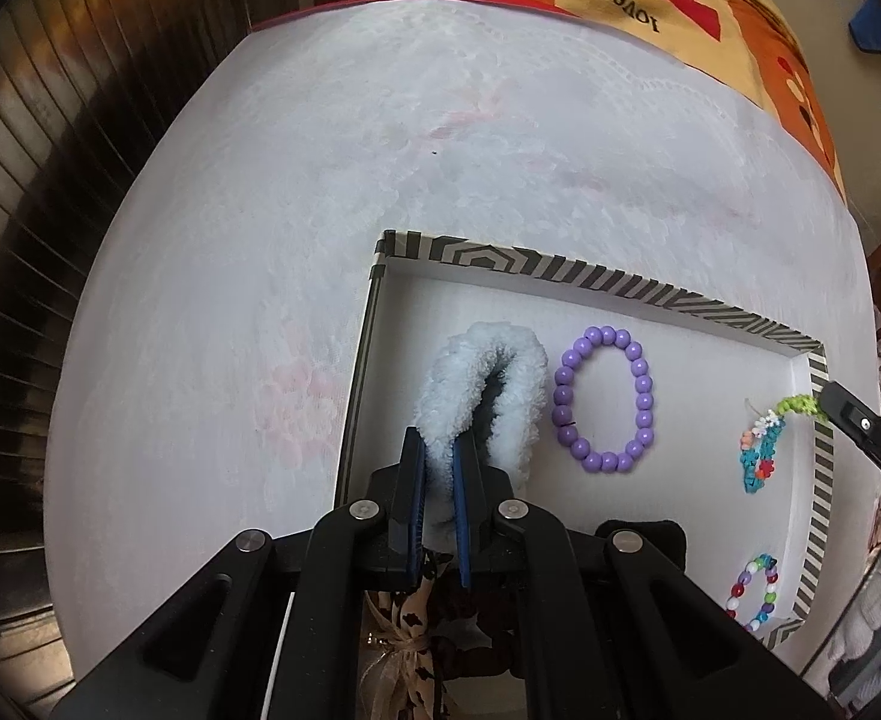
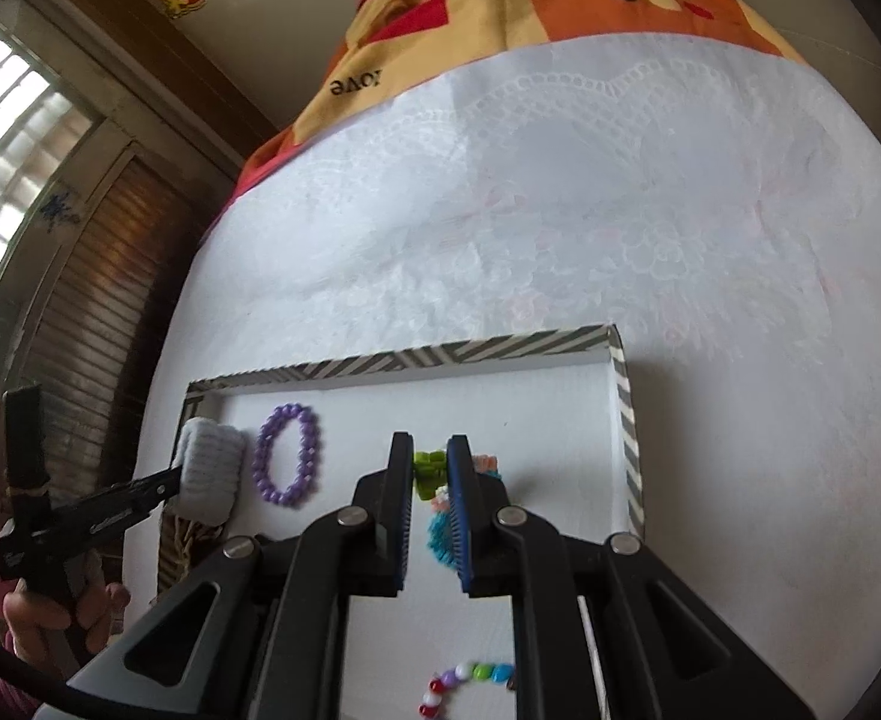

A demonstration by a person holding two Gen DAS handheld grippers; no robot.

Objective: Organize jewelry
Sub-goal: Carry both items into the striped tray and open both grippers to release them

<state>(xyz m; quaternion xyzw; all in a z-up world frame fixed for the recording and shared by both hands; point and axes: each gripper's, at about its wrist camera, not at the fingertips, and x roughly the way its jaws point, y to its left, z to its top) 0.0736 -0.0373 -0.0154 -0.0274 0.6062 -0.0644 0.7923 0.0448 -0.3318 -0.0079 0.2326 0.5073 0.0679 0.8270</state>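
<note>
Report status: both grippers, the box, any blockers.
Left gripper shut on fluffy white scrunchie, over the box. Right gripper shut on green end of the loom bracelet. Purple bead bracelet lies flat between them, untouched. No blockers.

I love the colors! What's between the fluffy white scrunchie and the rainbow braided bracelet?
The purple bead bracelet, lying on the box floor, clearest in the left wrist view.
</note>
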